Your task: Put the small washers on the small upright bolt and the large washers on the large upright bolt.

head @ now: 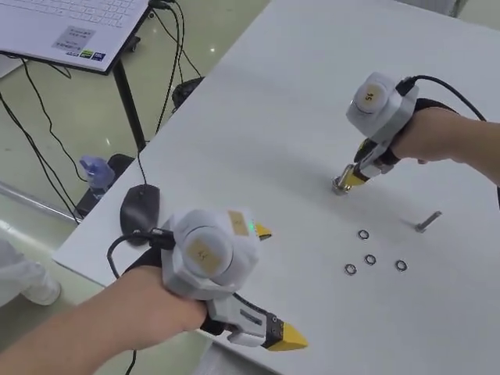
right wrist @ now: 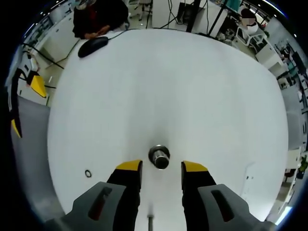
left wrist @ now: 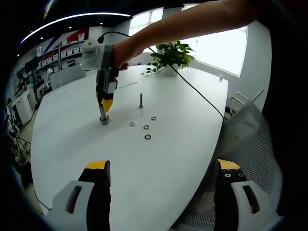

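Note:
The large bolt (head: 341,186) stands upright on the white table (head: 273,117). My right gripper (head: 350,178) points down at it and is open. In the right gripper view the large bolt (right wrist: 159,157) sits between the yellow fingertips (right wrist: 129,166) with a gap on each side. The small bolt (head: 428,222) stands to the right. Several washers (head: 370,259) lie flat nearer me. My left gripper (head: 275,285) hovers wide open over the near table edge, holding nothing. The left gripper view looks past its own jaws at the right gripper (left wrist: 103,109), the large bolt (left wrist: 103,119), the small bolt (left wrist: 141,100) and the washers (left wrist: 146,127).
A black mouse (head: 139,209) with its cable lies at the table's left corner. A laptop (head: 70,27) sits on a stand beyond the left edge. A potted plant (left wrist: 173,53) stands at the far end of the table. One washer (right wrist: 88,173) lies left of the right jaws.

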Demonstrator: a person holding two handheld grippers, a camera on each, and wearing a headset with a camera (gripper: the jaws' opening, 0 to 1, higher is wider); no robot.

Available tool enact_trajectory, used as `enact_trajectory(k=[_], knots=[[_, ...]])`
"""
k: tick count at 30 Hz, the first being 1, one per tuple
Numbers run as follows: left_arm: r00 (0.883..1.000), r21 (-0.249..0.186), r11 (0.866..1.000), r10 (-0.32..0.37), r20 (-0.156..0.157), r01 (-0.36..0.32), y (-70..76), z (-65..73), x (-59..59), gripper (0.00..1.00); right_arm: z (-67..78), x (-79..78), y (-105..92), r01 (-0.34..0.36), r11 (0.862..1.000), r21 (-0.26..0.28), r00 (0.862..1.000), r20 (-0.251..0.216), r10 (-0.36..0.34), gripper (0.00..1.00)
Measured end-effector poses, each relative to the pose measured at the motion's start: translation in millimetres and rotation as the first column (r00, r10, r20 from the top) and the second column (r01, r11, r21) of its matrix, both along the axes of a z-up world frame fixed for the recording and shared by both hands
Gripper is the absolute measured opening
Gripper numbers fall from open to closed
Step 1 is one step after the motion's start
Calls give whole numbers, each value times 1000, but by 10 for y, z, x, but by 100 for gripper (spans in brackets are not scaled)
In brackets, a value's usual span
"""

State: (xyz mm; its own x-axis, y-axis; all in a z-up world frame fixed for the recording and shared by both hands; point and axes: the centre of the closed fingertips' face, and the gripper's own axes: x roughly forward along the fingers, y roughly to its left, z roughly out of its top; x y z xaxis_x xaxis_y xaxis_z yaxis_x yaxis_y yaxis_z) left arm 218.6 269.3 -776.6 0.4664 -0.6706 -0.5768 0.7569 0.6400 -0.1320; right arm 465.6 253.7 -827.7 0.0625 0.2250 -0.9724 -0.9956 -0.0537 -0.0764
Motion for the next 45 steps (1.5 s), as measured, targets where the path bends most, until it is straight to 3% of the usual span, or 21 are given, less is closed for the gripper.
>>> enact_trajectory(k=[11,17,27,36,45], knots=[[1000,-3,1000,-1,16,1,18,93,-2,89,206,-170,-119,-13,1000,5,1000,13,13,33],[1000,-6,1000,-2,25,2,24,92,-18,90,250,-252,-251,-3,1000,7,1000,17,3,33],[998,-5,1000,12,56,-12,73,119,78,95,414,-475,-508,20,1000,16,999,26,-21,34],[999,14,1000,7,51,-7,84,77,89,95,403,-689,-690,39,999,28,999,10,-39,34],[999,14,1000,13,49,-13,99,75,95,94,331,-805,-698,53,998,44,999,-12,-52,34]])
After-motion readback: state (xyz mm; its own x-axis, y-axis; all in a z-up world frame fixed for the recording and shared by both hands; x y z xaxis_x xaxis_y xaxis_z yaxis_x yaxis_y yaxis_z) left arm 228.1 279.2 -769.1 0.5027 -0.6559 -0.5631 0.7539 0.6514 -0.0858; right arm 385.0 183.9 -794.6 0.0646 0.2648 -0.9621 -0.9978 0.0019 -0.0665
